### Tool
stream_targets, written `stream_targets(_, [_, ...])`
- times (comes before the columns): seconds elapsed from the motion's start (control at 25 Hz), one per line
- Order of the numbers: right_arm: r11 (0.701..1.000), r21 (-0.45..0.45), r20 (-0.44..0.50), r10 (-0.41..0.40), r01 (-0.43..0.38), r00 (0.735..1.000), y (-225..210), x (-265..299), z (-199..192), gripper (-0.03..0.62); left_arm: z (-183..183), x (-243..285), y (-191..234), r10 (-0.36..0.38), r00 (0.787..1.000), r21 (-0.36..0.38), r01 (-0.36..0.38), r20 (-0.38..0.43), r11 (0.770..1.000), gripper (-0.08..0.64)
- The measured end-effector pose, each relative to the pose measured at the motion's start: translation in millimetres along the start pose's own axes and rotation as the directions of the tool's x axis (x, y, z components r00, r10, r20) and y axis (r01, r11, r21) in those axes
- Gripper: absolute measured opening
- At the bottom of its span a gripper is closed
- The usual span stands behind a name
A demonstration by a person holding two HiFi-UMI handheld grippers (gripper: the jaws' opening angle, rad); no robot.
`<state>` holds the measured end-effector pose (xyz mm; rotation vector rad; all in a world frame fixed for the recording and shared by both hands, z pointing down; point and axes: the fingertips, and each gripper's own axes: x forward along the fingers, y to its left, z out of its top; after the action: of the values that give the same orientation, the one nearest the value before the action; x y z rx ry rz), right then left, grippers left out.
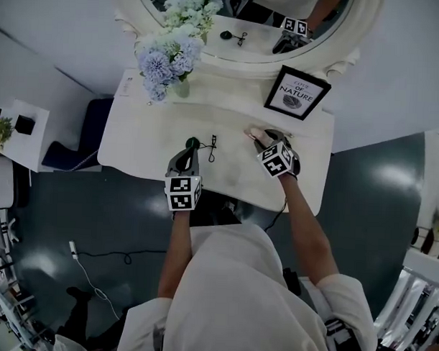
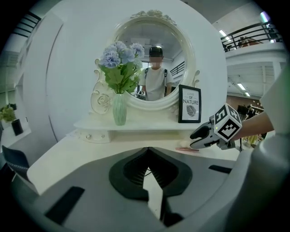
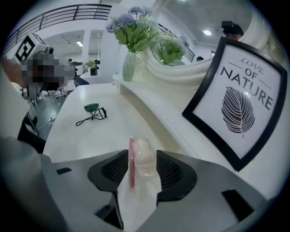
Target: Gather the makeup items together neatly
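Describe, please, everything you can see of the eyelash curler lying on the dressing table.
The eyelash curler is small, with a green head, a black frame and thin black handles, seemingly plastic and metal. It lies flat on the white dressing table, resting on that surface alone; nothing else touches it.

Green-handled eyelash curler (image 3: 92,113) lies flat; well apart, pink stick (image 3: 132,162) lies touching a pale clear-wrapped item (image 3: 144,156).
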<state>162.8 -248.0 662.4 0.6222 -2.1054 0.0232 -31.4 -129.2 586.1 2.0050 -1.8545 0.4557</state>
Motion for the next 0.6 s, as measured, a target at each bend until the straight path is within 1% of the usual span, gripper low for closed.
stream_targets(0.16, [1.0, -0.03, -0.021, 0.0, 0.0, 1.0, -3, 12, -3, 0.229, -6, -4, -1, 0.012, 1.0, -0.004, -0.012, -0.012, 1.0, 0.014])
stream_targets(0.28, [1.0, -0.026, -0.035, -0.018, 0.017, 0.999, -9, 18, -5, 0.227, -11, -6, 2, 0.023, 1.0, -0.006, -0.023, -0.02, 1.0, 0.014])
stream_targets(0.36, [1.0, -0.015, -0.039, -0.026, 0.025, 0.999, -11, 18, -6, 0.19, -15, -9, 4, 0.031, 0.999, -0.012, -0.031, -0.027, 0.999, 0.014])
stream_targets(0.6, [0.998, 0.006, -0.048, -0.056, 0.056, 0.997, -11, 17, -5, 0.167, -16, -10, 8, 0.034, 0.999, -0.016, -0.035, -0.024, 0.999, 0.014])
